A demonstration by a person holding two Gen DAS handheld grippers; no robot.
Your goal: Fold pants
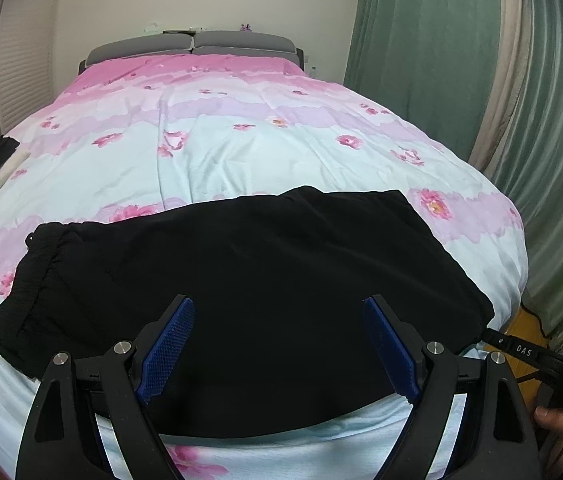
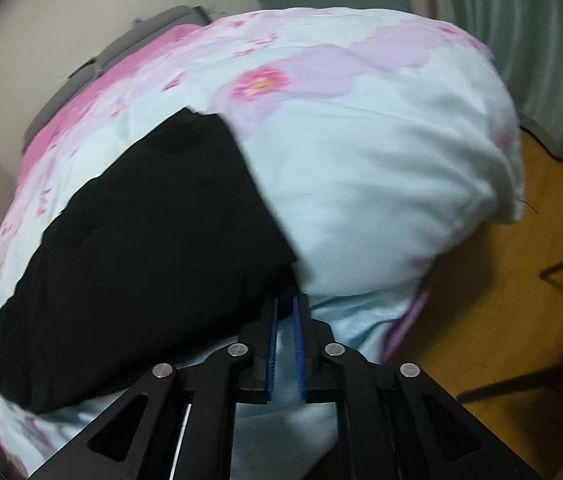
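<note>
1. The floral bed cover (image 1: 241, 152) spreads wide beneath me.
2. The black pants (image 1: 241, 280) lie folded across its near end.
3. My left gripper (image 1: 279, 344) hovers over them — spread wide, holding nothing.
4. My right gripper (image 2: 285, 344) sits at the pants' corner — nearly closed; whether it pinches cloth, I cannot tell.

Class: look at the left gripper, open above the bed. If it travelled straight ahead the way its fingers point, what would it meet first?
Most likely the black pants: the left gripper is open with that fabric filling the gap between its fingers. Depth is unclear; the floral duvet lies beyond.
</note>
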